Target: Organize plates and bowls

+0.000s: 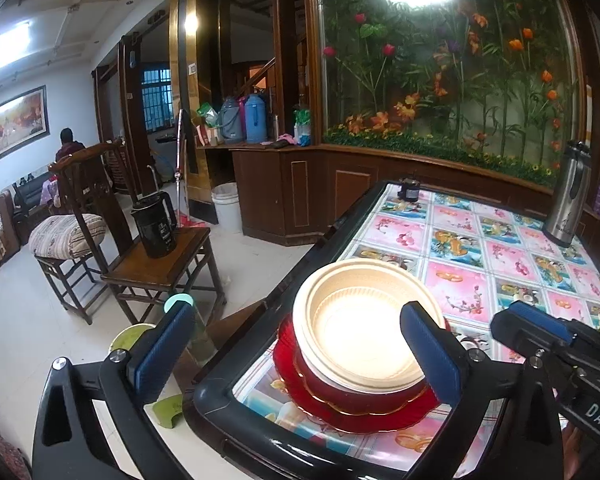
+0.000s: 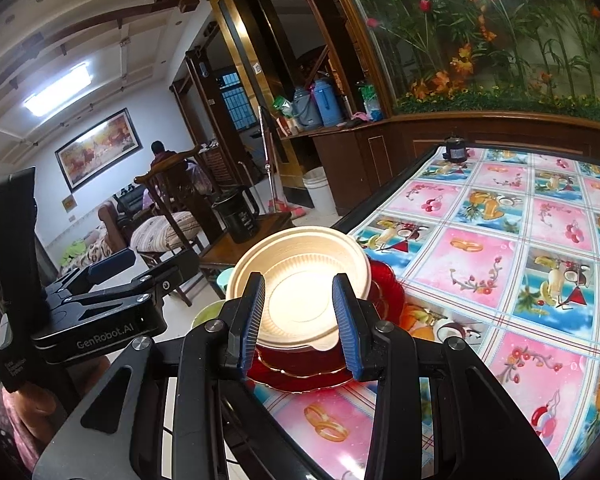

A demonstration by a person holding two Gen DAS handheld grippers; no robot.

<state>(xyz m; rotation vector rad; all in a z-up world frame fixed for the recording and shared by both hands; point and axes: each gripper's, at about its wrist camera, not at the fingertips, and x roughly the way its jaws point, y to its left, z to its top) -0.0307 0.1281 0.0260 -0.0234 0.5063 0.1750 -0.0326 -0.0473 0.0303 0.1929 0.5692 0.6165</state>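
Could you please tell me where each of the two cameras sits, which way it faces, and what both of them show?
Left wrist: on the left gripper, looking over the table corner at the cream bowl stacked on red dishes; its jaws stand wide apart, the right gripper at the right edge.
Right wrist: on the right gripper, facing the same stack from its near side, its jaws apart, nothing between them; the left gripper shows at left.
Shared: the stack, the patterned tablecloth, the black jug on the chair.

Bowls stacked on plate.
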